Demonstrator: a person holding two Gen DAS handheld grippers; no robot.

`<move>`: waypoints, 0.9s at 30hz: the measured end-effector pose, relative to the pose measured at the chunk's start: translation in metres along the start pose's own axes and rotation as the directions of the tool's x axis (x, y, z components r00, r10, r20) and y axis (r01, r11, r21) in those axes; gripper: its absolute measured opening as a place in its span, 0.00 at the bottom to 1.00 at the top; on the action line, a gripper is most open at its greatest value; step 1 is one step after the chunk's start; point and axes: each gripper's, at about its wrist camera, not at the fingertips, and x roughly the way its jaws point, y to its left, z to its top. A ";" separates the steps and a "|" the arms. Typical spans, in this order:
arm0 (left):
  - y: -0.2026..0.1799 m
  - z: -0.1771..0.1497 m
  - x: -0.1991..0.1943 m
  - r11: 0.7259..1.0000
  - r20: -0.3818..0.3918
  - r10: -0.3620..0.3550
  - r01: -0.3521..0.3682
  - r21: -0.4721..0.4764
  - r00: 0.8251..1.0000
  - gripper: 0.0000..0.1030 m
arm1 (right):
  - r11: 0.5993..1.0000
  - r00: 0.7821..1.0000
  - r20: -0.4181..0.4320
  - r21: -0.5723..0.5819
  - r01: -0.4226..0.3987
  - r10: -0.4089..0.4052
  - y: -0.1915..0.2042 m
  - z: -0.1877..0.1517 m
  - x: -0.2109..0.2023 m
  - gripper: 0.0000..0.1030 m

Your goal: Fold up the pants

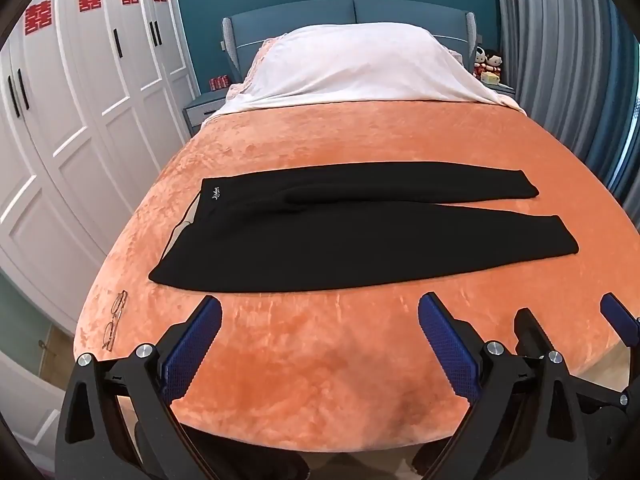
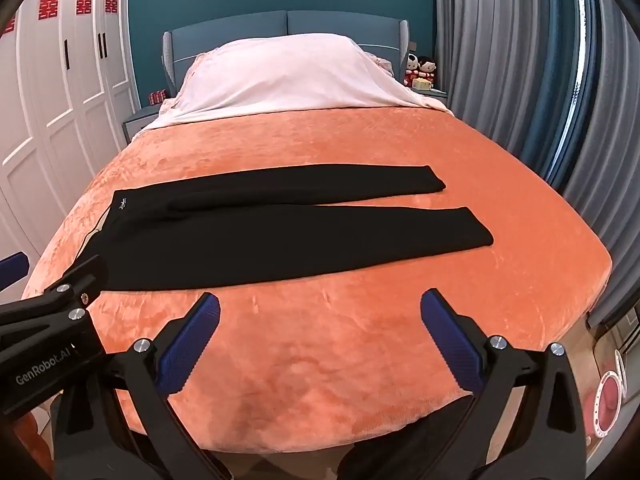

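**A:** Where do you have the black pants [image 1: 360, 232]?

**B:** You've got them laid flat across the orange blanket [image 1: 320, 360] on the bed, waistband toward the white wardrobe [image 1: 72, 128], both legs running out toward the grey curtain [image 1: 560, 60]; the legs lie side by side, parted by a narrow strip of blanket near the cuffs. A small white logo shows at the waistband's far corner.

**A:** And your grippers?

**B:** Your left gripper [image 1: 320, 344] hangs over the bed's near edge, jaws spread wide and holding nothing; it's well short of the pants. Your right gripper [image 2: 320, 340] is the same — jaws wide apart, nothing between them, above bare blanket in front of the nearer leg. In the right wrist view, the left gripper comes in at the left edge, with one fingertip in front of the waist end of the pants; whether it touches the cloth, you can't tell.

**A:** Anything else on the bed?

**B:** A pair of glasses [image 1: 115, 320] near the left edge, apart from the pants; a white cover [image 1: 352, 68] over the pillows by the blue headboard [image 1: 352, 10].
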 end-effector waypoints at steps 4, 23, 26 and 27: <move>0.000 0.000 0.000 1.000 0.000 -0.001 0.001 0.002 1.000 0.94 | 1.000 1.000 0.003 -0.005 -0.001 0.001 0.000 -0.002 -0.001 0.96; 0.004 -0.004 0.001 1.000 -0.005 0.002 -0.002 -0.010 1.000 0.94 | 1.000 1.000 0.000 -0.022 0.003 -0.003 0.004 0.001 -0.002 0.96; 0.006 -0.007 0.001 1.000 -0.005 0.002 -0.002 -0.010 1.000 0.94 | 1.000 1.000 0.001 -0.023 0.004 -0.004 0.005 0.000 -0.002 0.96; 0.006 -0.008 0.002 1.000 -0.005 0.003 -0.003 -0.010 1.000 0.94 | 1.000 1.000 0.001 -0.024 0.004 -0.004 0.005 0.001 -0.002 0.96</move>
